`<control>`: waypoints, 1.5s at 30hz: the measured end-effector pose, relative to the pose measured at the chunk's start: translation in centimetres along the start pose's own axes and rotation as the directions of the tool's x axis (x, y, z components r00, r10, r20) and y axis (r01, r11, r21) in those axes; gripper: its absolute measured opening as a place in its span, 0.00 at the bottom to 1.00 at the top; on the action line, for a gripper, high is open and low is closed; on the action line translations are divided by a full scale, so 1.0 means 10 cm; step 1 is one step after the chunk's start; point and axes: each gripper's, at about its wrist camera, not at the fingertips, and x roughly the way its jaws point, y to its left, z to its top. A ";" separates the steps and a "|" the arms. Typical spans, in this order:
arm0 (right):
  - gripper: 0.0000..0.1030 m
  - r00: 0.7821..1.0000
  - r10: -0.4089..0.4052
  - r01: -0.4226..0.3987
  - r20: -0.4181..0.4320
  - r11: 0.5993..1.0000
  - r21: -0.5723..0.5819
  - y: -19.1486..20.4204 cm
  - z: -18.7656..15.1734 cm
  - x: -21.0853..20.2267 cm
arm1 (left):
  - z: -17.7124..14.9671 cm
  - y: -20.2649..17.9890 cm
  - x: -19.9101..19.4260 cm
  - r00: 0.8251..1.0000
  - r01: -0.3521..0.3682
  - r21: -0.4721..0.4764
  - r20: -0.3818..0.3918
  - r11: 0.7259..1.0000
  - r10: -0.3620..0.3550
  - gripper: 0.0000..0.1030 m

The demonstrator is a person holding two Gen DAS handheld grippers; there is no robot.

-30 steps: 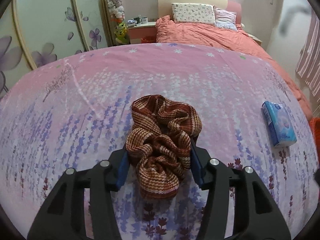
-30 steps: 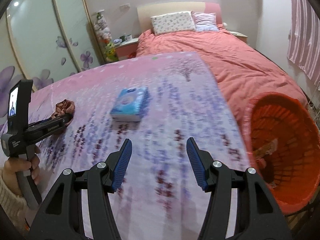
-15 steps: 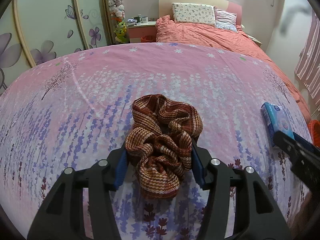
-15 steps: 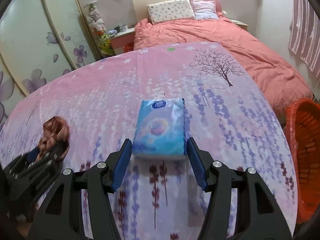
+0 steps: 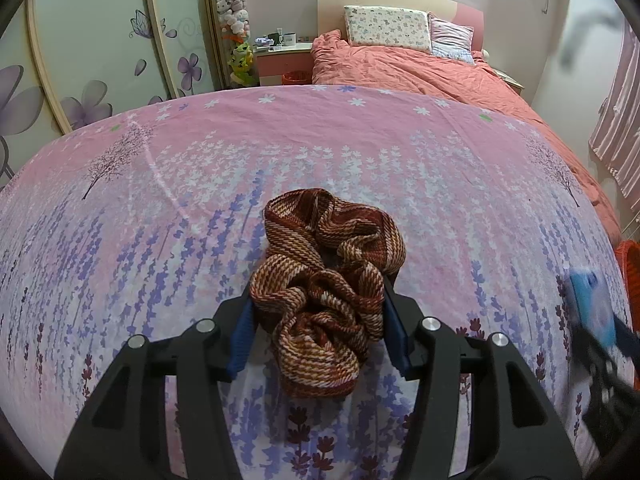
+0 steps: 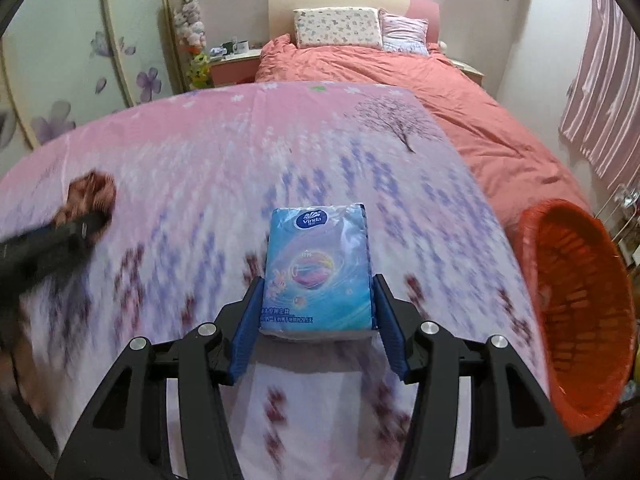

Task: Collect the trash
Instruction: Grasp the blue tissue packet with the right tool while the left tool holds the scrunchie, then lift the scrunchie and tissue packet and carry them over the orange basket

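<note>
Only R view: whole orange basket point(image 6: 576, 320)

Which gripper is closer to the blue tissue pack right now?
Right. The right gripper has the tissue pack between its fingers; the left gripper is off to the side, around the brown scrunchie.

Left gripper point(image 5: 318, 320) clamped on a bunched brown woven scarf point(image 5: 326, 280) above the pink flowered sheet point(image 5: 360, 152). At right edge, blurred right gripper point(image 5: 600, 344) gripping a blue tissue pack point(image 5: 592, 308); orange basket point(image 5: 630, 264) beyond.
</note>
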 end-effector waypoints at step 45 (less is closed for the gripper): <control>0.56 0.999 0.039 -0.038 -0.010 0.998 0.053 -0.16 -0.04 0.02 | -0.03 0.01 0.00 0.999 0.052 0.043 -0.001 0.998 -0.052 0.60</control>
